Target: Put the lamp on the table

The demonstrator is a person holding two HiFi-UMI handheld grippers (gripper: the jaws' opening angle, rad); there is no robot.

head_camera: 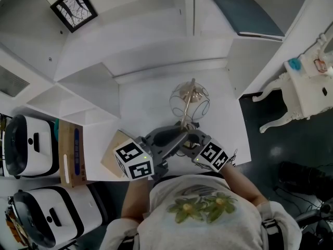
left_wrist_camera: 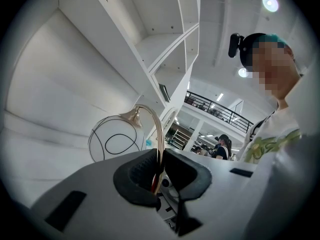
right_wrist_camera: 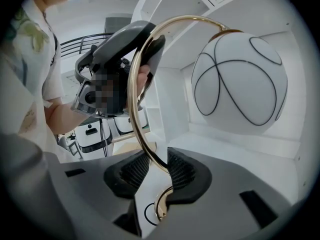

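Observation:
The lamp has a thin gold curved stem [head_camera: 186,113] and a white globe shade [head_camera: 190,100] crossed by black wire loops. It stands over the white table [head_camera: 151,103], near the front edge. My left gripper [head_camera: 174,138] is shut on the stem [left_wrist_camera: 159,134], which runs up between its pads [left_wrist_camera: 145,171] to the globe [left_wrist_camera: 117,139]. My right gripper [head_camera: 188,139] is open around the stem [right_wrist_camera: 135,114] lower down. There the stem lies close to the right pad [right_wrist_camera: 181,171], with a gap on the left. The globe [right_wrist_camera: 240,84] hangs at the upper right, above the gold base ring [right_wrist_camera: 160,209].
White shelving rises behind the table, with a dark flat book [head_camera: 244,12] and a framed picture [head_camera: 73,8] on it. A cardboard box [head_camera: 70,152] and white machines [head_camera: 31,145] stand at the left. A brown board [head_camera: 113,151] lies by the left gripper, and a white carved side table [head_camera: 307,87] stands at the right.

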